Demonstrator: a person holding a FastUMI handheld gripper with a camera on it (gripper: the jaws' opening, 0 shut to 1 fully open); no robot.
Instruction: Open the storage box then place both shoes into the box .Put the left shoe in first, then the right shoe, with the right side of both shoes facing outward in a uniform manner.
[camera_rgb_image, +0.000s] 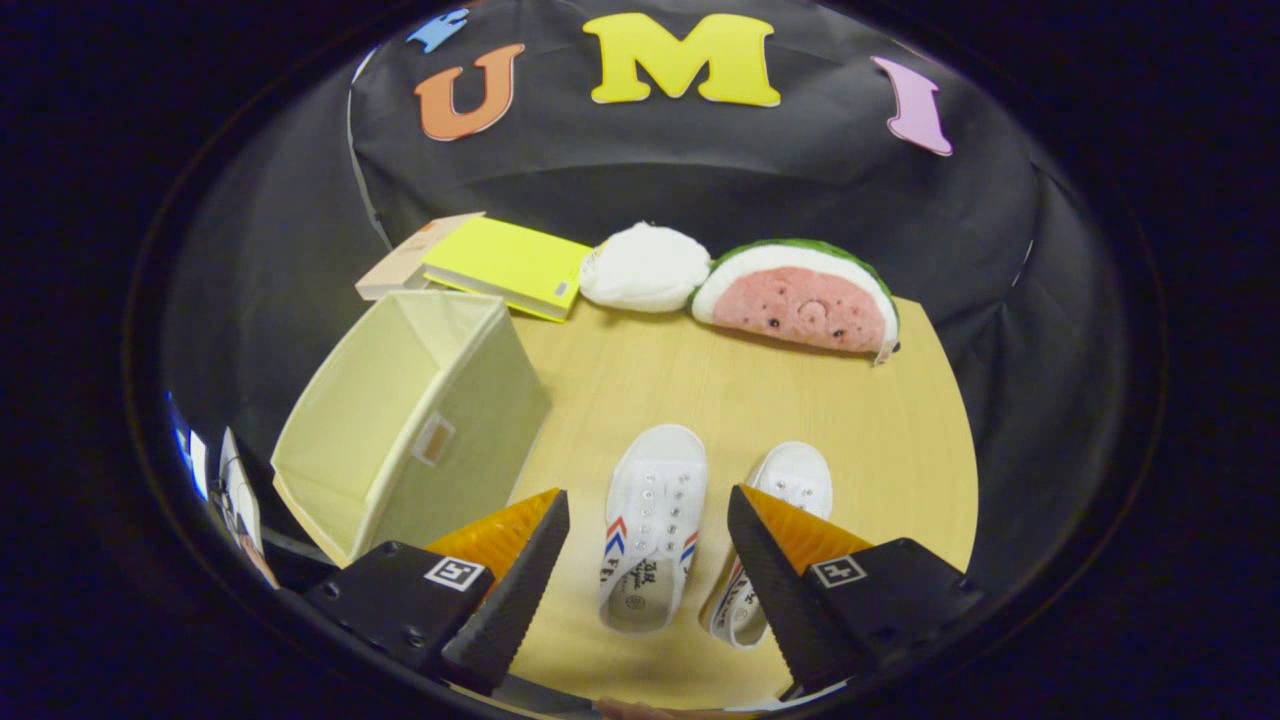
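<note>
Two shoes (700, 530) between spread tool (648, 540) fingers.

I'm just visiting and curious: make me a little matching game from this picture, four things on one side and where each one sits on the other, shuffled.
Things:
1. storage box
2. shoe with red and blue stripes
3. watermelon plush
4. yellow book

Places:
A. far side of the table, beside the white plush
B. between the open fingers of the tool
C. beyond the box, leaning on a tan book
D. open and empty, beside the tool's left finger

Pairs: 1-D, 2-B, 3-A, 4-C
</note>
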